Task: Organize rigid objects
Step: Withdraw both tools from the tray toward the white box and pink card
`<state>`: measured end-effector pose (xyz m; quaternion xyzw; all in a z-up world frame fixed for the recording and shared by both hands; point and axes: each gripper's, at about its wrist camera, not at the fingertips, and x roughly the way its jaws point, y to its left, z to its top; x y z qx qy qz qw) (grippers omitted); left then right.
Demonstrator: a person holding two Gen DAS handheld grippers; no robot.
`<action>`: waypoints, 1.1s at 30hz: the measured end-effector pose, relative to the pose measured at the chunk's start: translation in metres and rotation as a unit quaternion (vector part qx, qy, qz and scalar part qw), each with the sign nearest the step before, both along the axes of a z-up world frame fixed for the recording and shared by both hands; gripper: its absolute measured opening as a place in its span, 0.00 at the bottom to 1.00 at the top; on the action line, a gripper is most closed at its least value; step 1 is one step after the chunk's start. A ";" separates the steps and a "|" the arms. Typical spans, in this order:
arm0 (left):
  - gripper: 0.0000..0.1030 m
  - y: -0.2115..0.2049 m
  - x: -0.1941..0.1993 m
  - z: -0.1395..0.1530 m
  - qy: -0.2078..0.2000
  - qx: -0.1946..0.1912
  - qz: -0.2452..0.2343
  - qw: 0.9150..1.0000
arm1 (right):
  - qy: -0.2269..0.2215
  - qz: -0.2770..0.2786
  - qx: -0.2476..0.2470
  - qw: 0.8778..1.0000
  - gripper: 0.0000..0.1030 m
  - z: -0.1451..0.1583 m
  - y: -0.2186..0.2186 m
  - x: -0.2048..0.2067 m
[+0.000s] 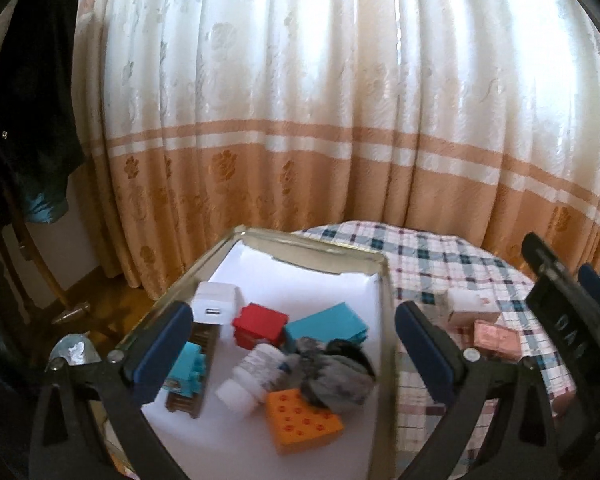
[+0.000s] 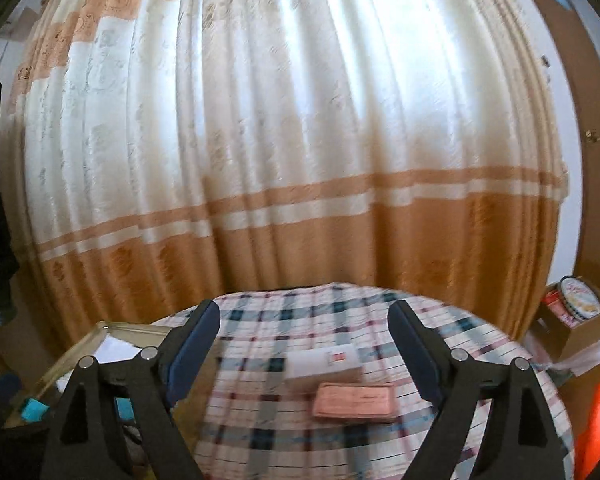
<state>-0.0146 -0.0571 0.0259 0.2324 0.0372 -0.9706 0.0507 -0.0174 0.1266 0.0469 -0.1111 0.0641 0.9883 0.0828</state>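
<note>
The left gripper (image 1: 294,344) stands wide and empty above the shallow metal tray (image 1: 386,280) holding the red plastic block (image 1: 258,322) and orange studded brick (image 1: 300,420). The right gripper (image 2: 304,350) is wide and empty too, with the flat pink box (image 2: 354,402) lying below it on the checked tablecloth (image 2: 260,420).

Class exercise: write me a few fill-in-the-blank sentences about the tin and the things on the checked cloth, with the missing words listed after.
1. The white charger lies inside the metal ____.
2. The block nearest the camera in the tin is coloured ____.
3. The pink box lies on the ____ cloth.
4. Both the left gripper and the right gripper hold ____.

Missing words: tin; orange; checked; nothing
</note>
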 end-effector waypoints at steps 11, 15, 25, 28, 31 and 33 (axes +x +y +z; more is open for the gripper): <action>0.99 0.019 0.018 -0.007 0.058 -0.020 0.011 0.998 | -0.019 -0.015 -0.001 1.000 0.86 -0.019 0.015 0.005; 0.99 0.023 0.020 -0.012 0.062 -0.028 0.009 0.998 | -0.014 -0.033 -0.032 0.999 0.86 -0.022 0.028 0.012; 0.99 0.042 0.025 -0.013 0.060 -0.053 -0.023 0.997 | -0.019 -0.094 -0.086 0.992 0.86 -0.028 0.057 0.017; 0.99 0.047 0.029 -0.013 0.068 -0.063 -0.026 0.995 | -0.015 -0.102 -0.085 0.991 0.86 -0.028 0.060 0.019; 0.99 0.049 0.028 -0.013 0.064 -0.068 -0.028 0.995 | -0.008 -0.110 -0.076 0.991 0.86 -0.026 0.062 0.022; 1.00 0.050 0.027 -0.014 0.059 -0.069 -0.030 0.995 | -0.004 -0.115 -0.071 0.991 0.86 -0.025 0.063 0.023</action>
